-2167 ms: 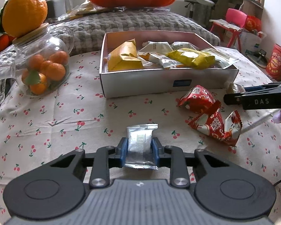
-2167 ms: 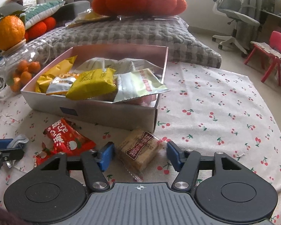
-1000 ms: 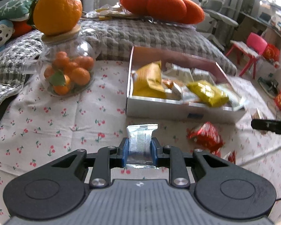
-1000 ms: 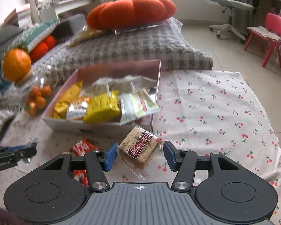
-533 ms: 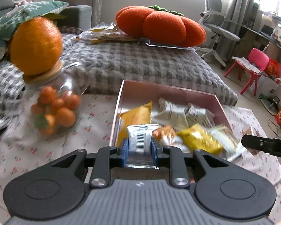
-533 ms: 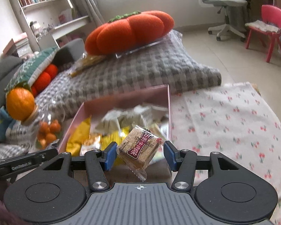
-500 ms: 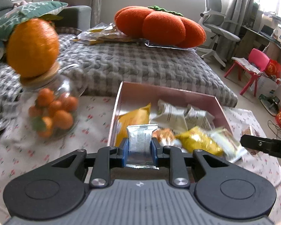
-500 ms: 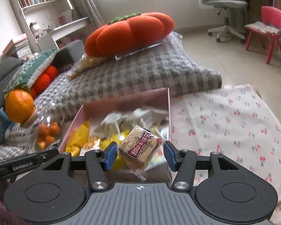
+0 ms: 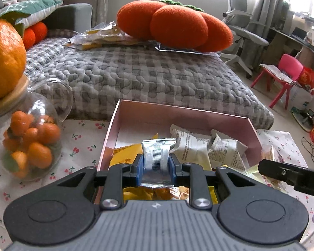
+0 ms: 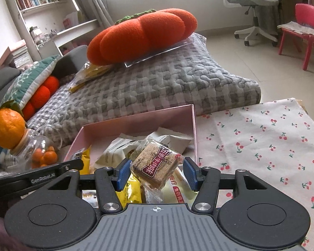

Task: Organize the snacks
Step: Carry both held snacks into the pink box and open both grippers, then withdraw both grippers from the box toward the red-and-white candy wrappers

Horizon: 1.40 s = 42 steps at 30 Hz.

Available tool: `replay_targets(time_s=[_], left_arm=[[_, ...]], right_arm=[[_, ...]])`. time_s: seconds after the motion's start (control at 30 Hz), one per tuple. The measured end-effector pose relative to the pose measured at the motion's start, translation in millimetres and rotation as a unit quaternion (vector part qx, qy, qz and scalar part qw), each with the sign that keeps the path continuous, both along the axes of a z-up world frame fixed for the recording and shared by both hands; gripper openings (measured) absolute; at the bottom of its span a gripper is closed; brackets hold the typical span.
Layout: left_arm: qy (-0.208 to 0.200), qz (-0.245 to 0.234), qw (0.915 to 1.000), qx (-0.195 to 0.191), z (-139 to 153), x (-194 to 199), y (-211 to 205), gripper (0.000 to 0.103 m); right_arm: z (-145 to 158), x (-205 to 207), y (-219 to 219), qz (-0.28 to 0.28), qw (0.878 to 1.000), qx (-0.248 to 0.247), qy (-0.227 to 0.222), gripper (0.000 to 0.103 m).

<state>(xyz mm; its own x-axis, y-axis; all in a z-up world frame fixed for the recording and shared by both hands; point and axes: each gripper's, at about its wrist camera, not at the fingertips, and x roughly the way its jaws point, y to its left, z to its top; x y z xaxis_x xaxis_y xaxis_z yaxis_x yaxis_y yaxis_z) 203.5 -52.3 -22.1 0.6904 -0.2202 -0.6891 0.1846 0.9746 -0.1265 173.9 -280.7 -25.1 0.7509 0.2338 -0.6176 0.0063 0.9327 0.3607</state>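
While both items hang over the pink box [image 9: 252, 135], one light, crinkly silver packet [image 9: 156, 159], clamped mid-body in the left gripper [image 9: 156, 170], and one stiff, crumbly brown biscuit pack [image 10: 155, 165], loosely pinched at its sides in the right gripper [image 10: 156, 172], await stowing.

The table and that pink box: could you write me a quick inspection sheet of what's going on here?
Surface: cherry-print cloth, mostly bare on the right.
Job's things: pink box holding wrapped snacks.
Clutter: glass jar of small oranges, a big orange on its lid.
Grippers: left tool shut on a silver packet; right tool shut on a brown biscuit pack; both over the box.
Cables: one on the floor.
Surroundings: grey quilt, orange cushion, office chair, pink chair.
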Motion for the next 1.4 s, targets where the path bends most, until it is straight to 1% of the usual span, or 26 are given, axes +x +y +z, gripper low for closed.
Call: replay_targets(time_s=[0.1,0.17,0.2,0.23,0.27,0.33,0.4,0.5,0.57,0.63,0.77,0.83,0.9,1.0,1.13,1.33,1.4], left_arm=[[0.000,-0.013,0.9999,0.000,-1,1,-2,0.025],[-0.004,-0.023,0.9997,0.000,1,1,-4,0.028],[-0.006,-0.026,0.9996,0.001,1,0,-5,0.034],[-0.009,-0.029,0.9995,0.004,2,-1,-5,0.044],[-0.013,-0.030,0.9994,0.008,3,-3,-6,0.048],[-0.023,-0.033,0.9991,0.015,6,-7,-8,0.061],[-0.028,-0.037,0.9987,0.020,8,-10,-8,0.068],[-0.027,-0.038,0.9988,0.016,12,-14,-6,0.075],[-0.026,-0.037,0.9989,0.015,14,-18,-5,0.078],[-0.028,-0.031,0.9990,0.018,16,-22,-3,0.084],[-0.030,-0.021,0.9992,0.016,23,-33,3,0.091],[-0.026,-0.015,0.9994,0.017,26,-40,5,0.095],[-0.019,-0.009,0.9996,0.021,28,-47,8,0.096],[-0.010,-0.002,0.9995,0.030,30,-59,12,0.099],[-0.001,0.007,0.9990,0.044,33,-73,18,0.101],[0.014,0.014,0.9990,0.039,35,-93,28,0.102],[0.016,0.014,0.9988,0.044,35,-100,28,0.103]], right_arm=[[0,2,2,0.001,1.000,0.007,-0.001,0.056],[1,3,3,0.001,1.000,0.015,-0.002,0.056],[2,3,3,0.002,1.000,0.019,-0.002,0.058],[2,2,3,0.002,1.000,0.023,-0.001,0.063],[3,2,3,0.002,1.000,0.026,-0.002,0.065],[5,0,4,0.002,1.000,0.026,-0.003,0.070],[6,-1,4,0.002,1.000,0.023,-0.003,0.075],[10,-5,4,-0.002,1.000,0.022,-0.002,0.082],[14,-8,3,-0.002,1.000,0.022,-0.002,0.084],[18,-11,3,-0.001,1.000,0.021,-0.002,0.085],[27,-20,4,0.001,1.000,0.018,-0.002,0.088],[32,-26,5,0.002,1.000,0.016,-0.001,0.094],[36,-34,6,0.000,1.000,0.010,0.000,0.097],[40,-45,8,0.004,1.000,-0.001,0.005,0.097],[45,-60,10,0.010,1.000,-0.013,0.010,0.097],[49,-83,16,0.018,0.999,-0.023,0.021,0.097],[49,-90,20,0.022,0.999,-0.032,0.025,0.097]])
